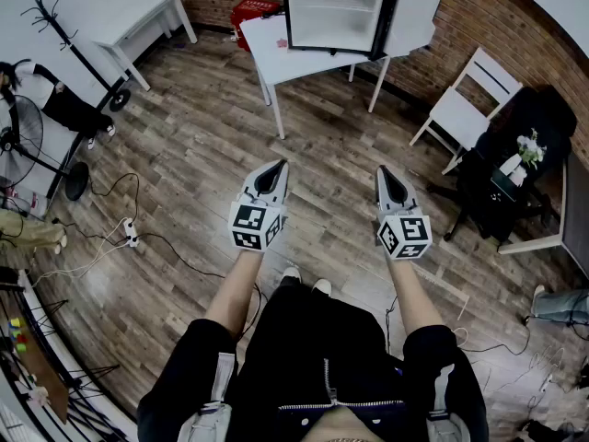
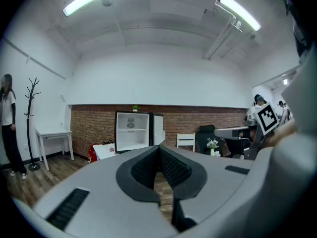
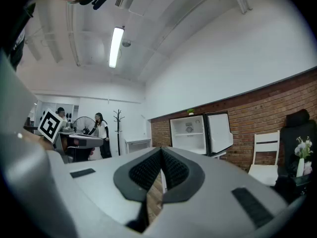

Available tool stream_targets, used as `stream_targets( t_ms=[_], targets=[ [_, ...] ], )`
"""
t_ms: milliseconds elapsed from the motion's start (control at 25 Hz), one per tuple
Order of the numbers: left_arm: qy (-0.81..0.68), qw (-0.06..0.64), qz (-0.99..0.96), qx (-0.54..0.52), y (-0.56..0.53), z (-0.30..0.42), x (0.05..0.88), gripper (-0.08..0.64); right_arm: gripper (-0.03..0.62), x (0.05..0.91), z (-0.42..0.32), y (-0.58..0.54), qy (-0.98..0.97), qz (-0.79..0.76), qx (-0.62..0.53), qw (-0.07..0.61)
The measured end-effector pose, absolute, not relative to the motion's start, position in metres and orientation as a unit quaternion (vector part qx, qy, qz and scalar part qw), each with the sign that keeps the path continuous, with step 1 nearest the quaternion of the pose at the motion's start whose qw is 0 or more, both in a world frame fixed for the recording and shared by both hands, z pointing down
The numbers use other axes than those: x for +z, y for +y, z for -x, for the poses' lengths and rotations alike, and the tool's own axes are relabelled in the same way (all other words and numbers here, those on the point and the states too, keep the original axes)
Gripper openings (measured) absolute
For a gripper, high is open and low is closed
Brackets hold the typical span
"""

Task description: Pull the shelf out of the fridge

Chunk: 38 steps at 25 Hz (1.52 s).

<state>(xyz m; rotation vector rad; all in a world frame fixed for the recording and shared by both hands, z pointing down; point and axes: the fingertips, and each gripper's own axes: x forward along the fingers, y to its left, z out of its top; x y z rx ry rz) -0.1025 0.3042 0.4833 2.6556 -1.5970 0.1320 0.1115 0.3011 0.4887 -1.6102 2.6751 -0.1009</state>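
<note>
A small white fridge stands on a white table at the far wall, its door swung open to the right. One shelf spans its bare interior. The fridge also shows far off in the left gripper view, and the fridge again in the right gripper view. My left gripper and right gripper hover side by side over the wooden floor, well short of the table. Both are shut with nothing between the jaws.
A white chair and a black chair with flowers stand at the right. At the left are a fan, a coat stand, a second white table and floor cables. A red box sits behind the table.
</note>
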Motion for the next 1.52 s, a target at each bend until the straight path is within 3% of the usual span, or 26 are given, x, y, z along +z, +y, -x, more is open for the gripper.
stream_targets(
  t_ms=[1000, 1520],
  targets=[
    [-0.505, 0.035, -0.861, 0.036, 0.322, 0.083, 0.497, 0.02, 0.003, 0.496, -0.125, 0.319, 0.857, 0.513, -0.036, 0.013],
    [-0.504, 0.047, -0.862, 0.04, 0.251, 0.082, 0.511, 0.02, 0.003, 0.508, -0.123, 0.255, 0.857, 0.514, -0.046, 0.002]
  ],
)
